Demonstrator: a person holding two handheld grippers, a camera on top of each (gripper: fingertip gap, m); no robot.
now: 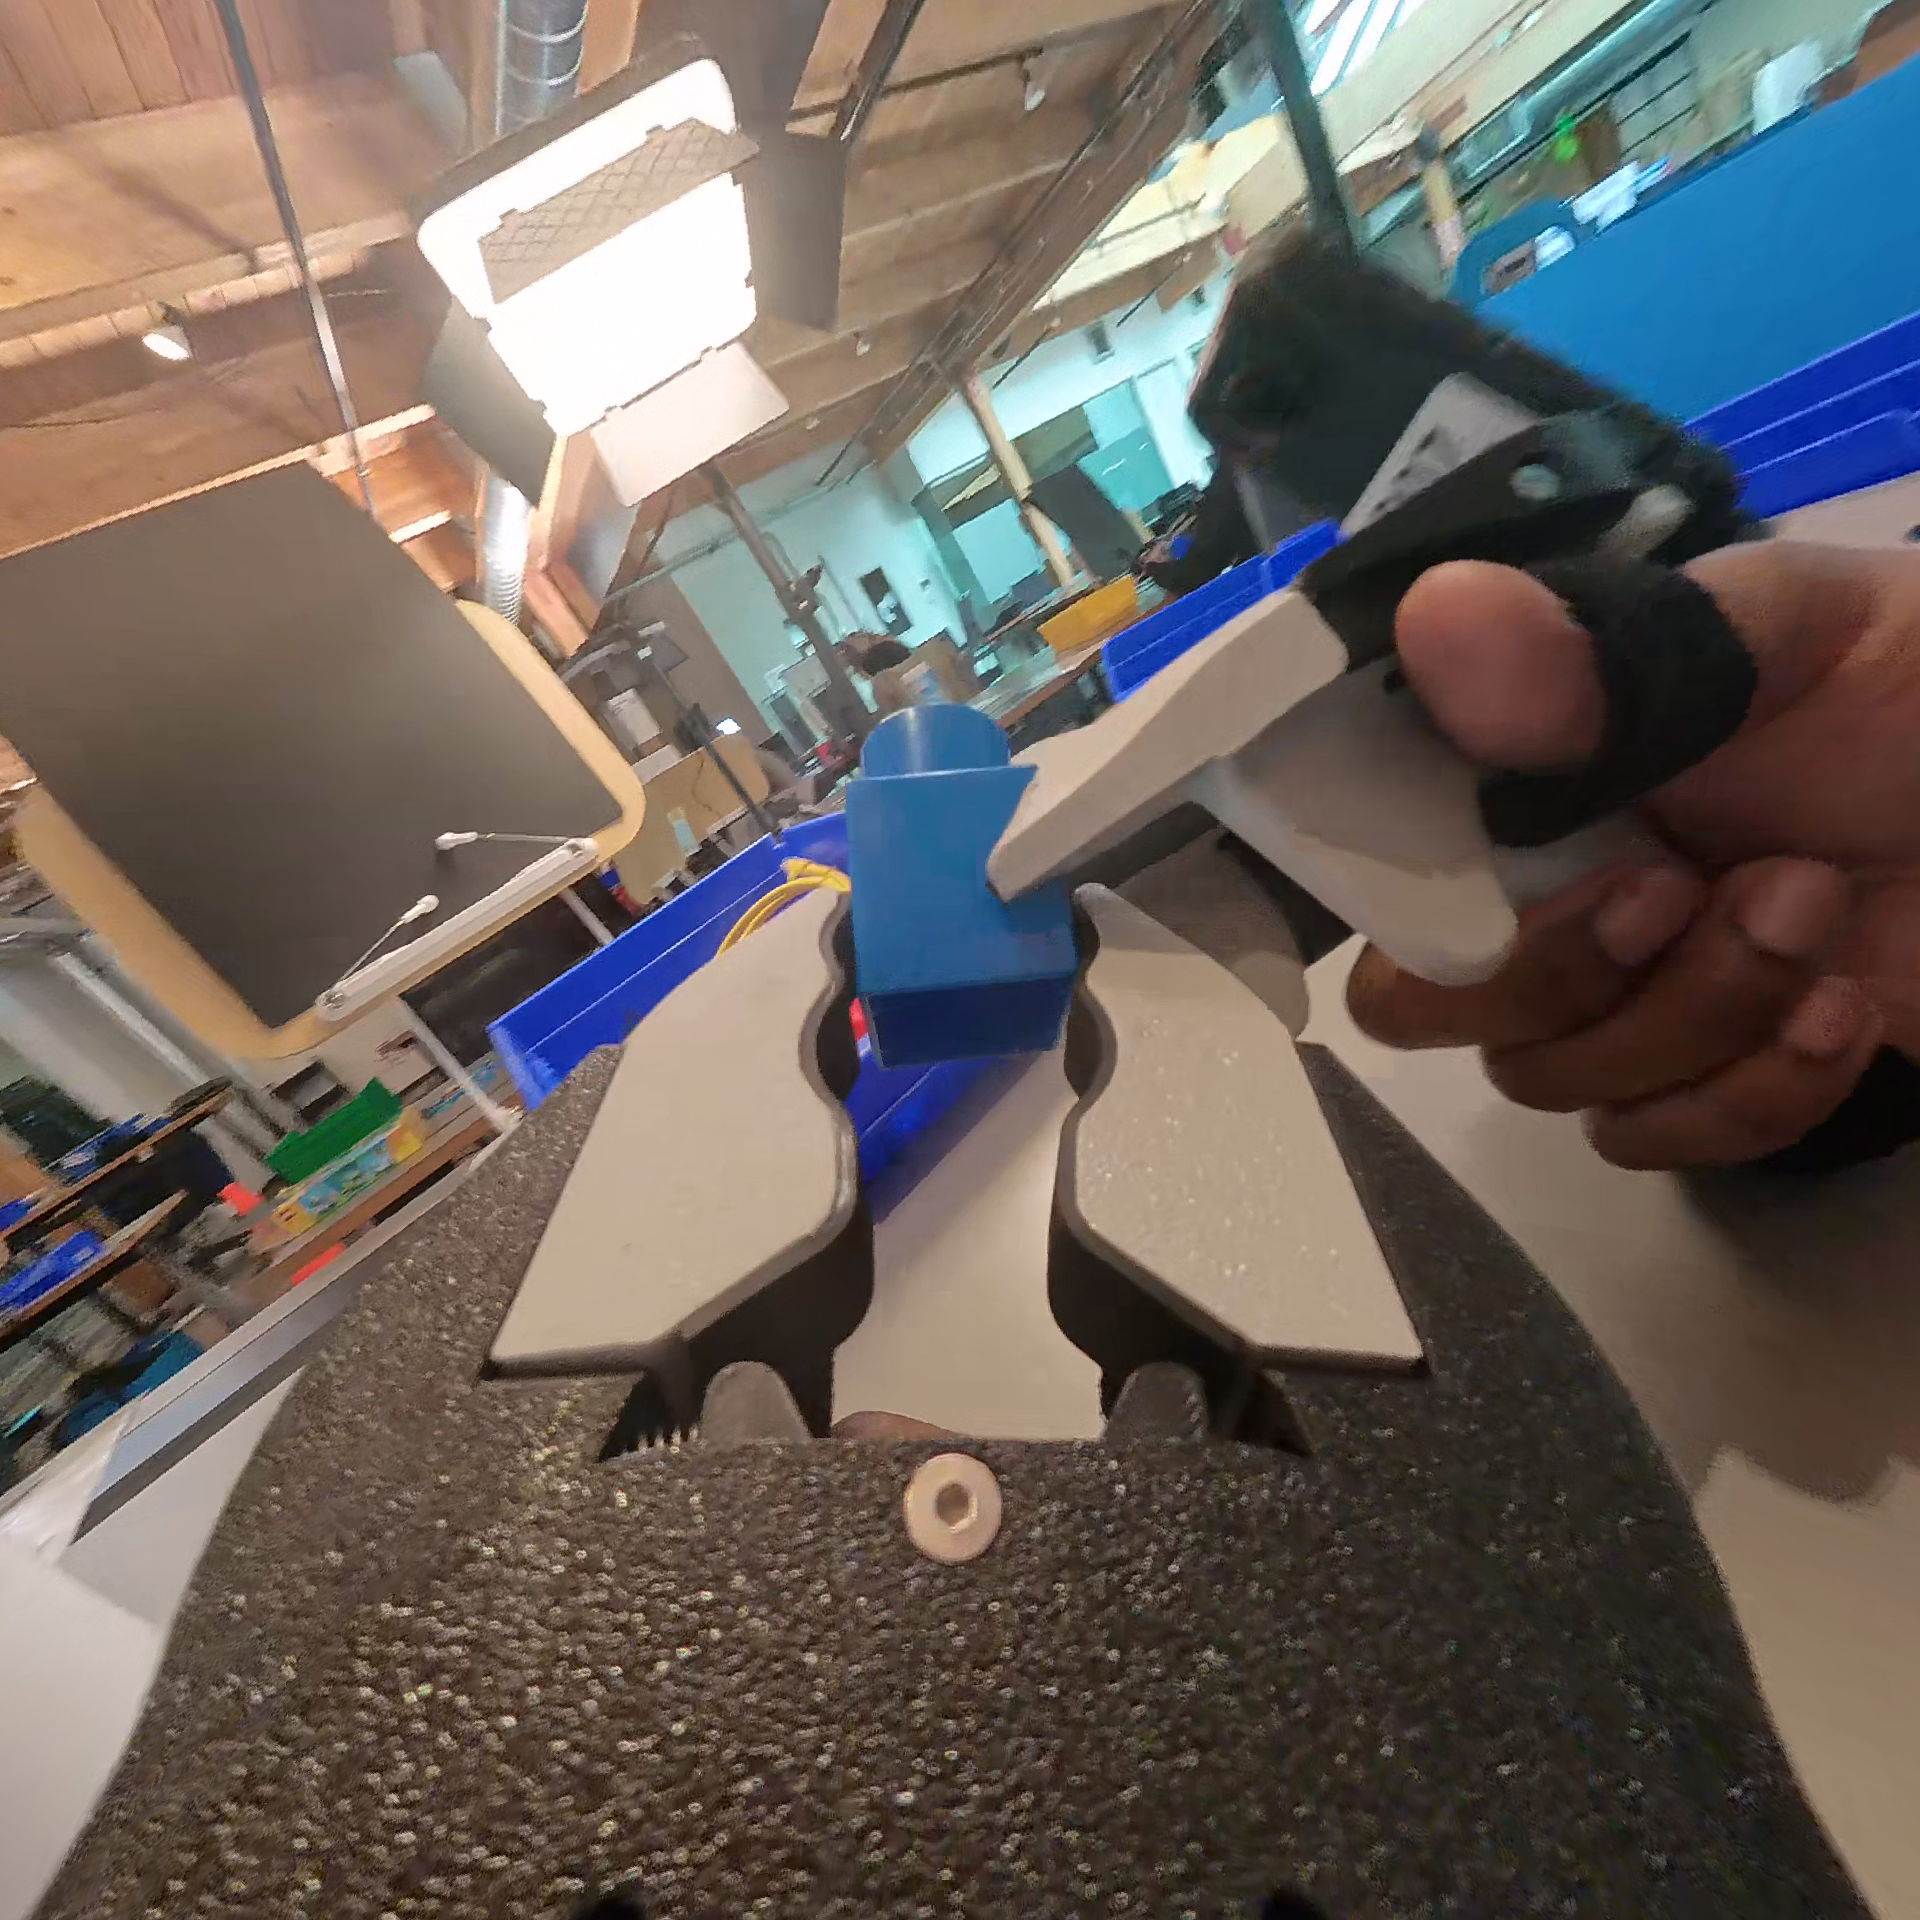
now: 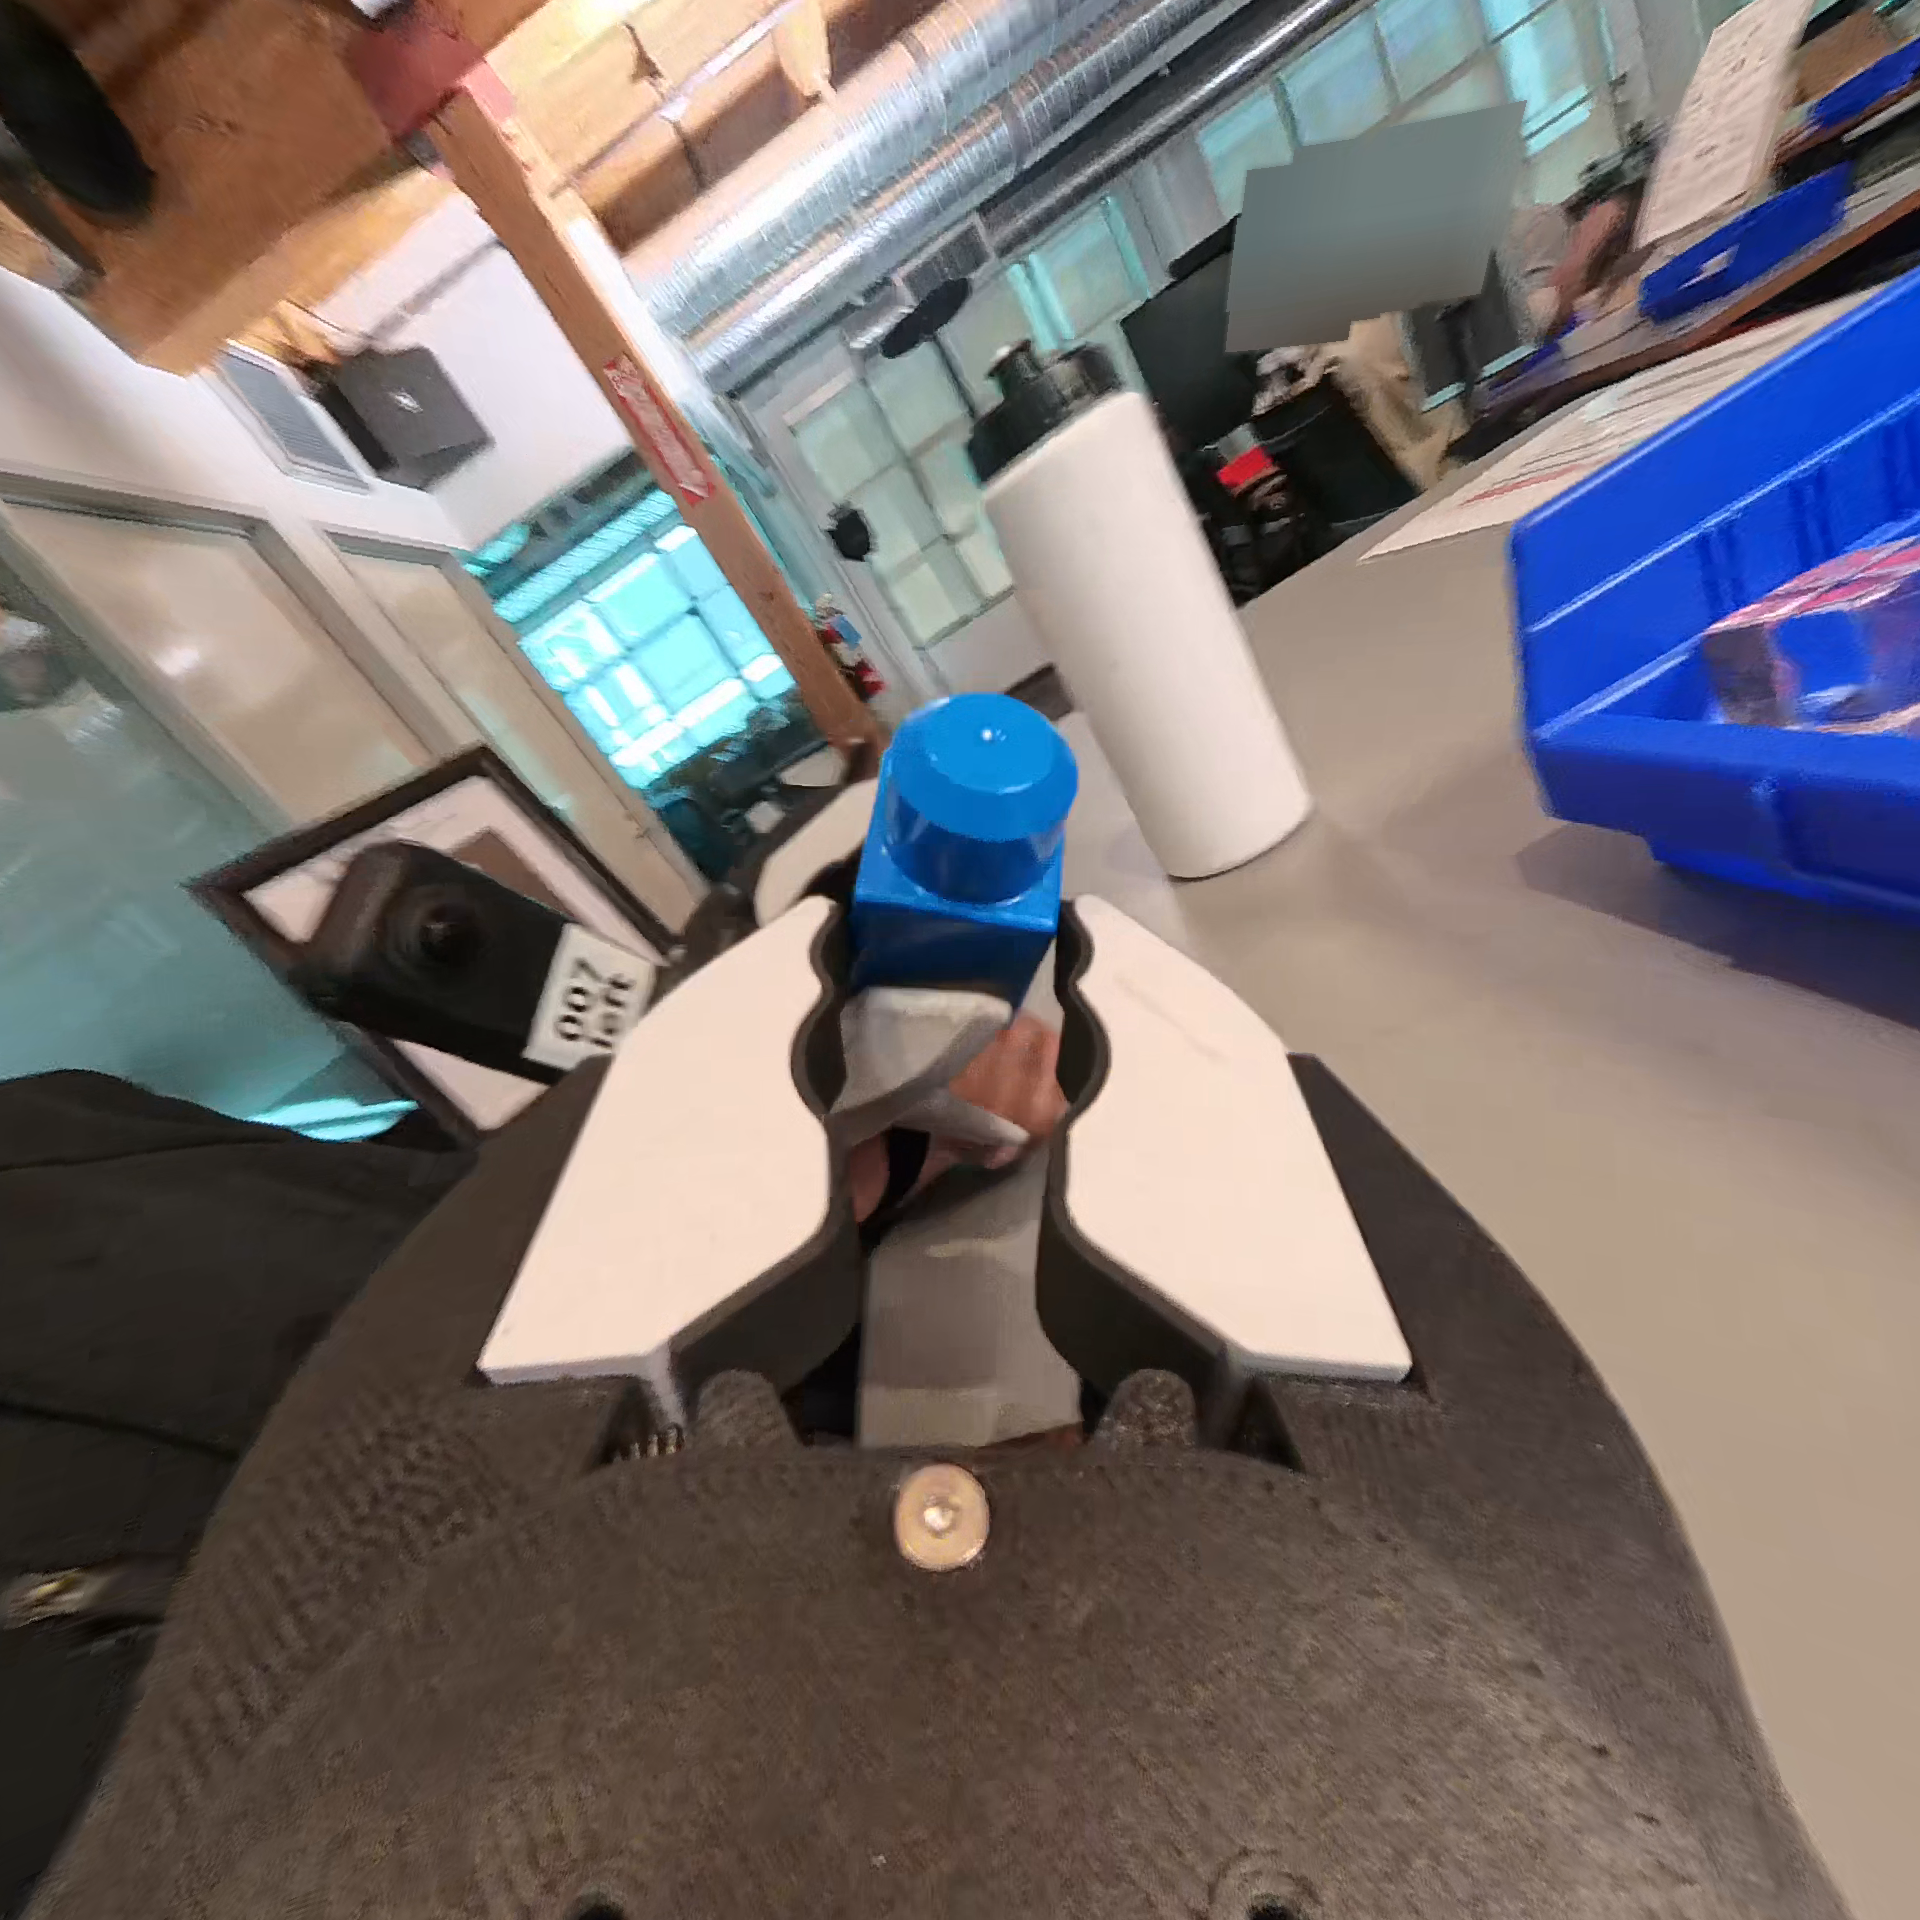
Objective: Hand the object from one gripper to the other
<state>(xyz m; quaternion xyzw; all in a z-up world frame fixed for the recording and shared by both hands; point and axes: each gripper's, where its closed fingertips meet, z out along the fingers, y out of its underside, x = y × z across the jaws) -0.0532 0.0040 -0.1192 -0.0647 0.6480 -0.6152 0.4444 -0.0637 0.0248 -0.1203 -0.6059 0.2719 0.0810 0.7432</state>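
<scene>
Brick [image 1: 961, 914], blue with one round stud on top, sits in mid-air between both claws at once, above the grey tabletop [image 2: 1455, 1091]. In the left wrist view the left claw [image 1: 961, 956] has its grey fingers closed against the brick's lower sides, with the stud pointing up and away. The right claw [image 1: 1023, 862] comes in from the right of that view, held by a hand [image 1: 1662, 894], and one grey finger lies across the brick's upper right face; its other finger is hidden behind the brick. In the right wrist view the right claw [image 2: 956, 945] has its fingertips narrowed onto the brick's square body just below the stud, and a grey fingertip [image 2: 914, 1029] of the left claw presses on the brick from the near side. A white bottle [image 2: 1132, 644] stands far on the tabletop, and a blue bin [image 2: 1662, 748] sits to the right.
</scene>
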